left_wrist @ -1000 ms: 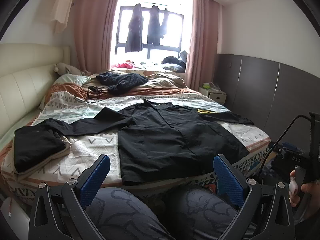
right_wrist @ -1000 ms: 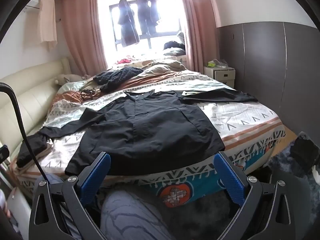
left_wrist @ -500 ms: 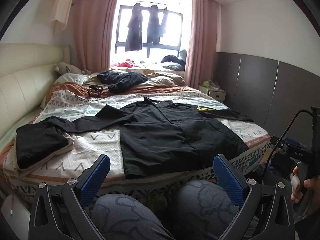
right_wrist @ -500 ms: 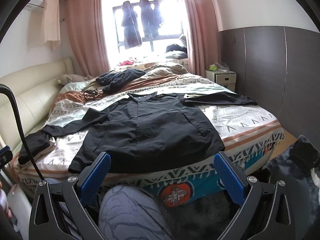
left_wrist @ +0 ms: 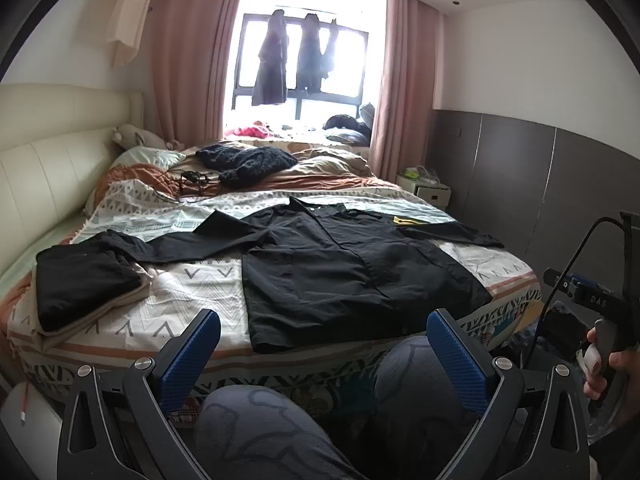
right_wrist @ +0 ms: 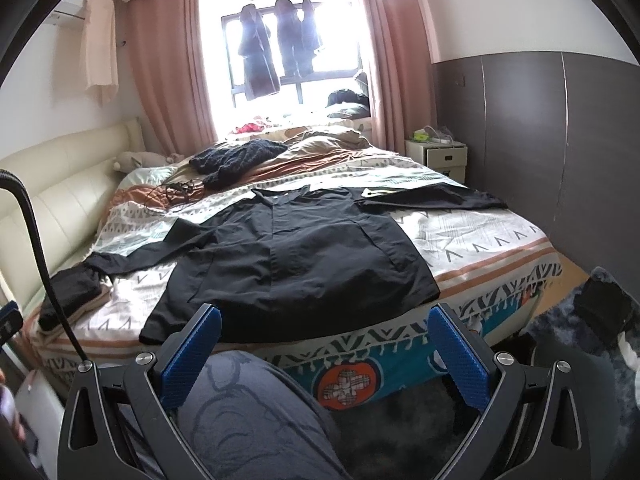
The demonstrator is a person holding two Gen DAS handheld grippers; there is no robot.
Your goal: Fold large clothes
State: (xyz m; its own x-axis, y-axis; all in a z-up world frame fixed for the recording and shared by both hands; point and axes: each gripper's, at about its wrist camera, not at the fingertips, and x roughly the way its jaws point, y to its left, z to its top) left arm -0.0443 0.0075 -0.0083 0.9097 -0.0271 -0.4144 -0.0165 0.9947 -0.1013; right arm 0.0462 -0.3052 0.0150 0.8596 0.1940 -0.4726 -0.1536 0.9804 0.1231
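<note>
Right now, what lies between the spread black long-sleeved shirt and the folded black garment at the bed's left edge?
Between black shirt and folded garment: bare patterned bedspread, crossed farther back by the shirt's sleeve; left wrist view.

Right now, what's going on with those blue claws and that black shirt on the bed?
Left gripper open, empty. Right gripper open, empty. Black shirt spread flat on bed, sleeves out, unfolded. Folded black garment beside left sleeve; nothing on shirt.
</note>
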